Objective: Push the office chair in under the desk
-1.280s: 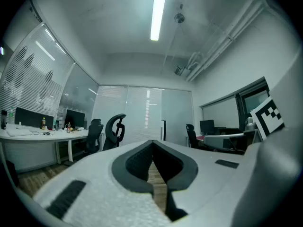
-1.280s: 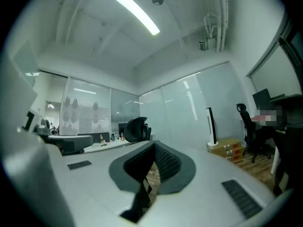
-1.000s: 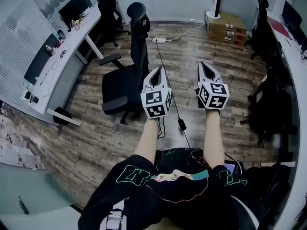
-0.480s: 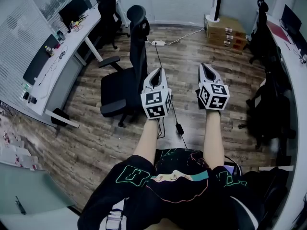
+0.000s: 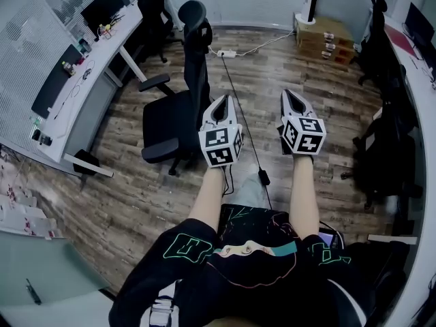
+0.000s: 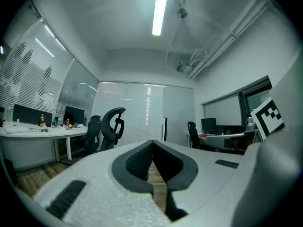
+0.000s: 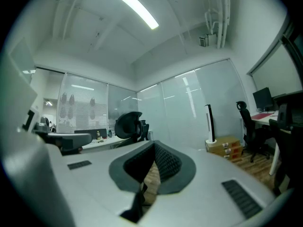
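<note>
Office chair not yet touched. Jaws first: left gripper has its jaws pressed fully together with nothing between them. Right gripper is the same, closed and empty. Both are held level, side by side, pointing to 12 o'clock in the head view.

The chair sits at roughly 10 o'clock of the left gripper, on the wood floor. Its tall backrest rises just beside that gripper's tip in the head view (contact cannot be told from above; the left gripper view shows the chair off at 9 o'clock, clear of the jaws). The seat faces 9 o'clock toward the white table, with open floor between. A power cable trails along the floor near the chair's 3 o'clock side.

Handling, as a judgement: fairly heavy, but on a wheeled base, so it likely rolls freely and swivels if shoved off-centre. The backrest panel probably gives, and the headrest may tilt. The best contact looks like the stiff backrest frame at mid-height, with the closed jaws as blunt pushers.
</note>
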